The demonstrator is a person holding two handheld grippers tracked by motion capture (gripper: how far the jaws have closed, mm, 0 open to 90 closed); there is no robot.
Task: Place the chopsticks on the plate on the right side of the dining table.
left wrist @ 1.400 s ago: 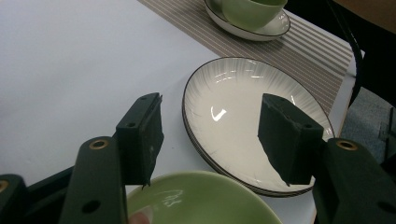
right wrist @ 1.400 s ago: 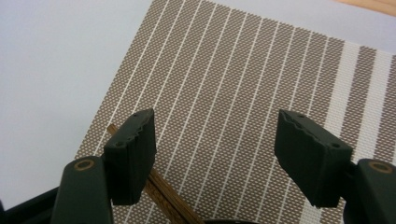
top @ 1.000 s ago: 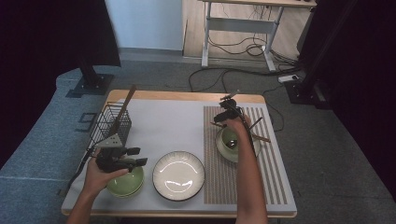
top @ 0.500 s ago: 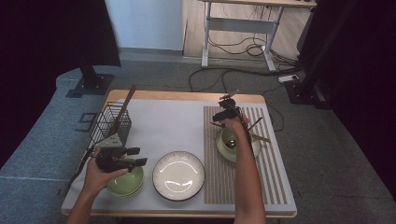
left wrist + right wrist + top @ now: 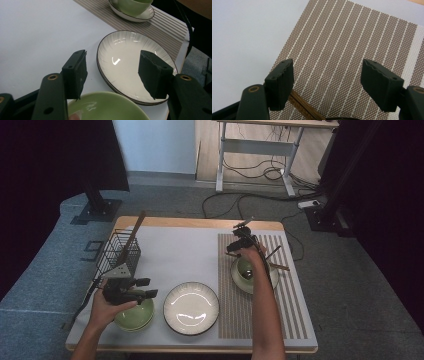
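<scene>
L tongs (image 5: 145,287) sit wide open w/ nothing between the jaws, hovering just over the near rim of the stacked green bowls (image 5: 134,315) at the front-left of the counter (image 5: 175,250); in the left gripper view the green bowl rim (image 5: 107,106) lies right under the jaws and the white ribbed plate (image 5: 130,67) just beyond, so this hand looks parked, ready to grab a bowl or the plate next. R tongs (image 5: 241,235) are also spread wide and empty, held above the far end of the striped brown placemat (image 5: 255,320), past the green bowl on its saucer (image 5: 247,272); the right gripper view looks straight down on the mat (image 5: 342,50) w/ a brown wooden stick (image 5: 303,106), prob. a chopstick, at the bottom edge by the left jaw. Chopsticks (image 5: 277,262) lie across the mat beside that bowl, touching or nearly so, can't tell. Judging by this, a place setting is being laid on the mat, bowl + sticks already there. Wire basket (image 5: 119,254) w/ a wooden utensil upright stands at back-left, well apart. Vs 0.5 s ago: L hand and bowls unchanged; R tongs seem a touch farther up the mat, away from the bowl; plate, basket same spots.
</scene>
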